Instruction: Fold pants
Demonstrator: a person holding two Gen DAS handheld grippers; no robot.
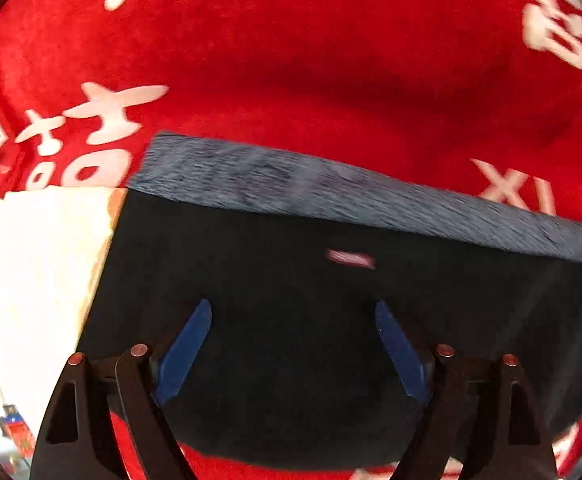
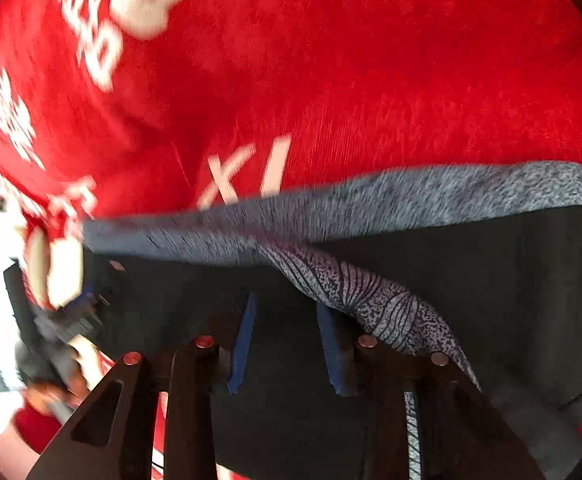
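With both your left gripper (image 1: 293,346) and right gripper (image 2: 287,340) wide open just below the grey waistband (image 1: 331,188), pinch the black pants (image 1: 291,380) there evenly.

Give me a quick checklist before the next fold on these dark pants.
1. Left gripper jaws open over the pants: ok.
2. Right gripper jaws open, nothing between them: ok.
3. Grey waistband lying straight: ok in the left wrist view.
4. Patterned grey flap lying across the dark fabric beside the right jaws: not ok.
5. Pants fully flat on the red blanket: cannot tell, blurred.
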